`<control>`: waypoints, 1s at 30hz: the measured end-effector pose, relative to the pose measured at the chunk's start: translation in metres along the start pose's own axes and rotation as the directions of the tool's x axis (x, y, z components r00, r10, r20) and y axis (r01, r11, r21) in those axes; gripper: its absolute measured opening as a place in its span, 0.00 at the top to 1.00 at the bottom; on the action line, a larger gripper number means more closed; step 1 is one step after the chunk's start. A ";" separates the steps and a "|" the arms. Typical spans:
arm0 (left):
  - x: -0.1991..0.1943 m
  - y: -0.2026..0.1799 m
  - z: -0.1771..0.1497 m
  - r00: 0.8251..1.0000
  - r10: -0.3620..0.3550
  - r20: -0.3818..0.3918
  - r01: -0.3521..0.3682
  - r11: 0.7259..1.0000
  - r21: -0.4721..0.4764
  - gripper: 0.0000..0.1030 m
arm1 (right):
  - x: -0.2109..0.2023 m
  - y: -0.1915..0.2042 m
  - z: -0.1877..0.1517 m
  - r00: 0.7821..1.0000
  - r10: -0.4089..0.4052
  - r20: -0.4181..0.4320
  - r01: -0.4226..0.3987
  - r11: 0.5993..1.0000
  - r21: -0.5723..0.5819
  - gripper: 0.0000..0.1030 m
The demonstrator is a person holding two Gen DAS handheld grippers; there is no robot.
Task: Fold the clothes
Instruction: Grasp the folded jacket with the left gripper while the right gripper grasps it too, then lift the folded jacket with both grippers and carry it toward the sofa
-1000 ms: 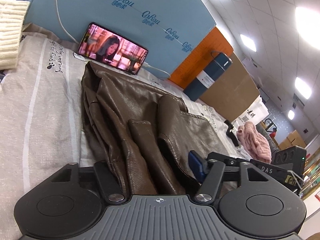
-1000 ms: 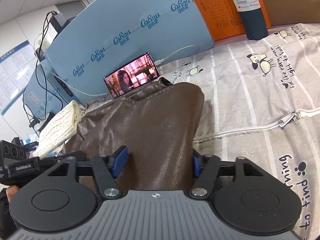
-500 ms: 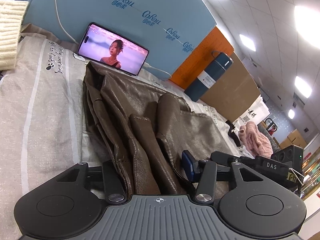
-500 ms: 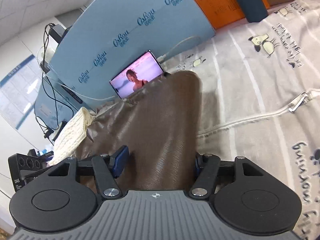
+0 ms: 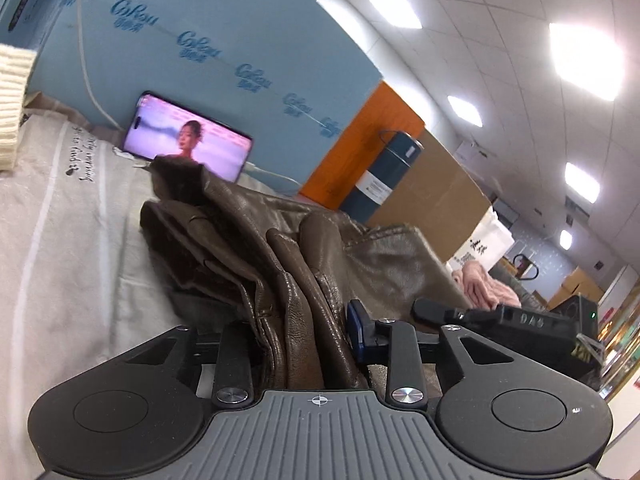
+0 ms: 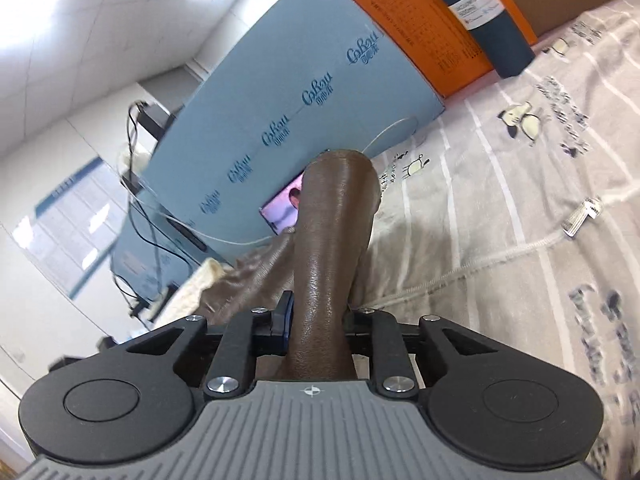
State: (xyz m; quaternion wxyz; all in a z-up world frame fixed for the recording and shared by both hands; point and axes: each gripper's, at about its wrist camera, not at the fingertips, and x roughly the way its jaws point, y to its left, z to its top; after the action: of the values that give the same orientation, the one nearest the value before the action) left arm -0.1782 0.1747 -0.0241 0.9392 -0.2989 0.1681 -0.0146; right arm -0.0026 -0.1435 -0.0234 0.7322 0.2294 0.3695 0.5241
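Left gripper (image 5: pixel 304 344) clenched on bunched folds of brown leather jacket (image 5: pixel 256 248) — right gripper (image 6: pixel 316 320) clamping another raised fold, phone (image 5: pixel 188 140) beyond on printed sheet (image 6: pixel 500 240).

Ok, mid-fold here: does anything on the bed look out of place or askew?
One thing: a phone playing video leans on the blue board at the brown leather jacket's far end, its lower edge hidden behind the leather. The jacket is bunched, not flat, gripped by the left gripper and right gripper. No damage or spills.
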 end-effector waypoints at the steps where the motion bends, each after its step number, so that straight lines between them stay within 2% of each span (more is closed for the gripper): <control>1: 0.000 -0.006 -0.002 1.000 -0.006 -0.001 0.006 1.000 0.001 0.72 | -0.007 -0.001 -0.001 1.000 0.003 0.004 -0.003 1.000 0.013 0.83; 7: 0.014 -0.042 -0.010 0.998 -0.068 -0.018 0.068 0.998 0.005 0.73 | -0.062 -0.010 -0.005 0.997 0.019 0.073 -0.020 1.000 0.013 0.83; 11: 0.038 -0.068 -0.013 0.992 -0.117 -0.051 0.118 0.993 0.015 0.73 | -0.100 -0.023 -0.003 0.991 -0.013 0.134 0.007 0.999 0.044 0.83; 17: 0.086 -0.114 -0.010 0.974 -0.205 -0.096 0.211 0.976 0.056 0.73 | -0.153 -0.042 0.005 0.962 -0.063 0.264 0.052 0.998 0.047 0.83; 22: 0.131 -0.156 0.001 0.953 -0.280 -0.118 0.292 0.952 0.094 0.73 | -0.193 -0.063 0.020 0.914 -0.101 0.393 0.082 0.995 0.065 0.83; 27: 0.179 -0.193 0.010 0.937 -0.320 -0.139 0.336 0.934 0.119 0.74 | -0.221 -0.082 0.043 0.859 -0.148 0.489 0.125 0.989 0.080 0.83; 30: 0.211 -0.214 0.019 0.925 -0.361 -0.116 0.373 0.923 0.099 0.74 | -0.234 -0.088 0.065 0.811 -0.185 0.554 0.174 0.982 0.073 0.83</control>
State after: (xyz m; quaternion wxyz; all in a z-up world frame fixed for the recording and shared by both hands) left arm 0.0430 -0.0176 0.0471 0.9269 -0.2675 0.1527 -0.2146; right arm 0.0594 -0.3899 0.0238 0.8520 0.3436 0.1643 0.3591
